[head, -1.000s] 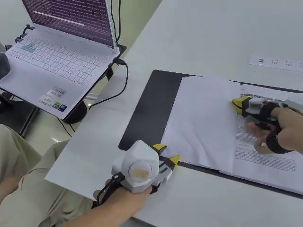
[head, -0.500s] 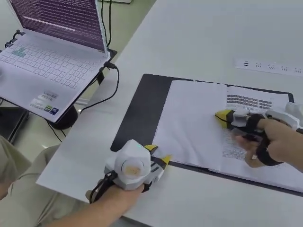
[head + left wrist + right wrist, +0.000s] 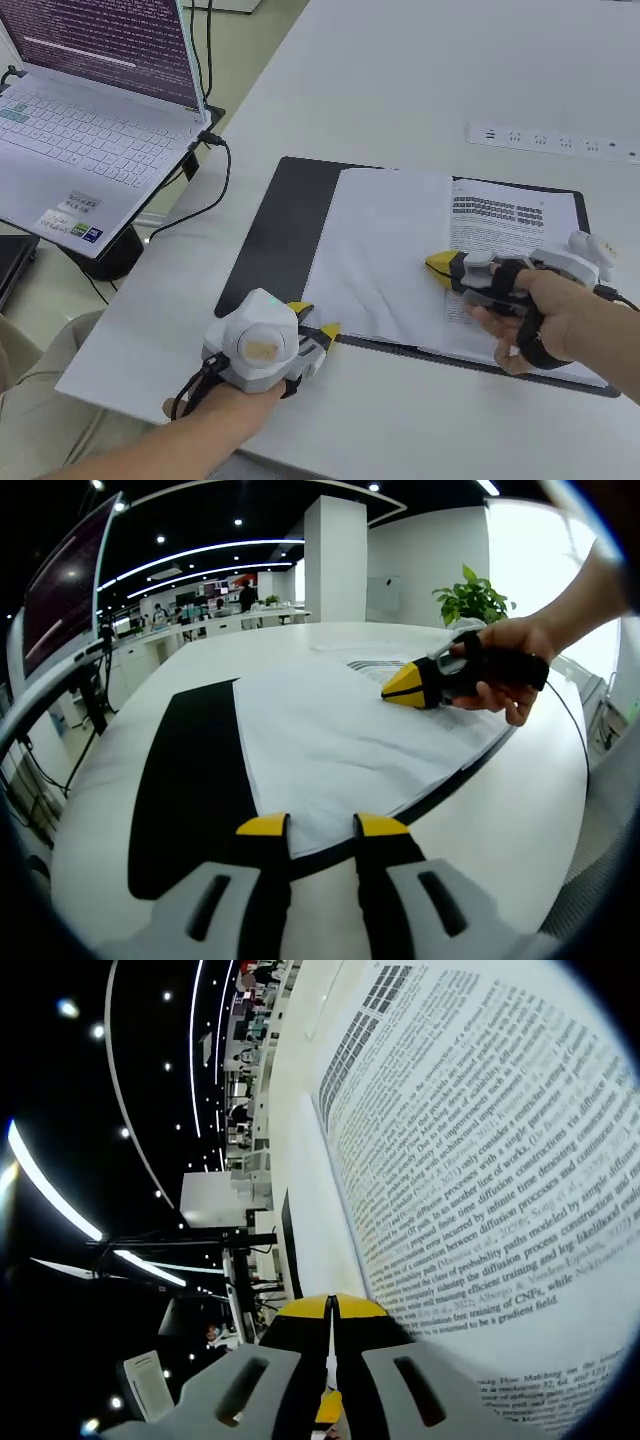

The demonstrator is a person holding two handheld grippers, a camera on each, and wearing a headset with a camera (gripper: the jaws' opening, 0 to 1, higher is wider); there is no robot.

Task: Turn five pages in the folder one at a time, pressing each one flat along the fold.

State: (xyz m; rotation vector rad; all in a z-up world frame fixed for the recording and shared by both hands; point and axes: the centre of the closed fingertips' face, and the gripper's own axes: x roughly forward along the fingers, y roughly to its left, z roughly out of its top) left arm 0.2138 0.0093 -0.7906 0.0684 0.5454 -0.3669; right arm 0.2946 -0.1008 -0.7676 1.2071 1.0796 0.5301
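Along the folder (image 3: 280, 240) fold, right hand-held gripper (image 3: 438, 265), closed empty, presses turned page (image 3: 380, 250); left hand-held gripper (image 3: 315, 320) ajar, empty; count unclear.

Head view above, folder (image 3: 275, 235) shared

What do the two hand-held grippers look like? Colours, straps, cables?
Left hand-held gripper: rounded white housing with a tan disc, dark jaws tipped yellow, black cord looped at the wrist. Right hand-held gripper: white body, same yellow tips, black straps, black cable trailing.
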